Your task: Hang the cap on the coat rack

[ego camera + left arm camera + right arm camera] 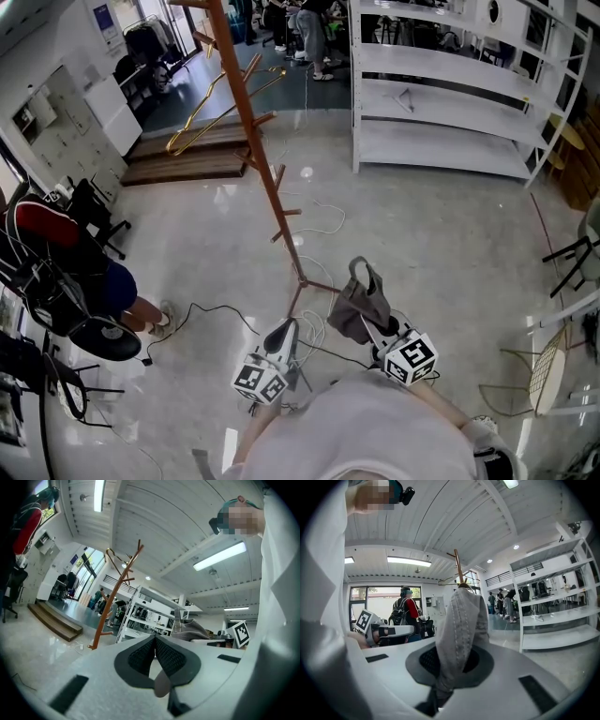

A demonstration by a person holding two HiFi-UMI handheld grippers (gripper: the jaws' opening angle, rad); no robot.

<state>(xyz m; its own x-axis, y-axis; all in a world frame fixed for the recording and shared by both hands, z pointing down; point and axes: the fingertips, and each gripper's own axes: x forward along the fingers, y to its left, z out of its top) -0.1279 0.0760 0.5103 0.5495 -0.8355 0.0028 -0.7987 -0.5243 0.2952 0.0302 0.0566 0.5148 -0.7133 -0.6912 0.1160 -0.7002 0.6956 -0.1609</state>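
Observation:
A grey cap (361,305) hangs in my right gripper (369,328), low and just right of the coat rack's foot. In the right gripper view the cap's fabric (461,630) fills the gap and the right gripper (454,660) is shut on it. The brown wooden coat rack (258,141) rises from its base on the floor ahead, with short pegs along the pole. My left gripper (284,330) is beside the right one, shut, with nothing between its pads (166,656). The left gripper view shows the rack (112,602) far off and the cap (192,629) to the right.
White shelving (450,84) stands at the back right. A low wooden platform (187,155) and a gold hanger (202,117) lie behind the rack. Cables (319,220) trail over the floor near its foot. A person (56,253) sits at the left; a wire chair (548,370) stands at the right.

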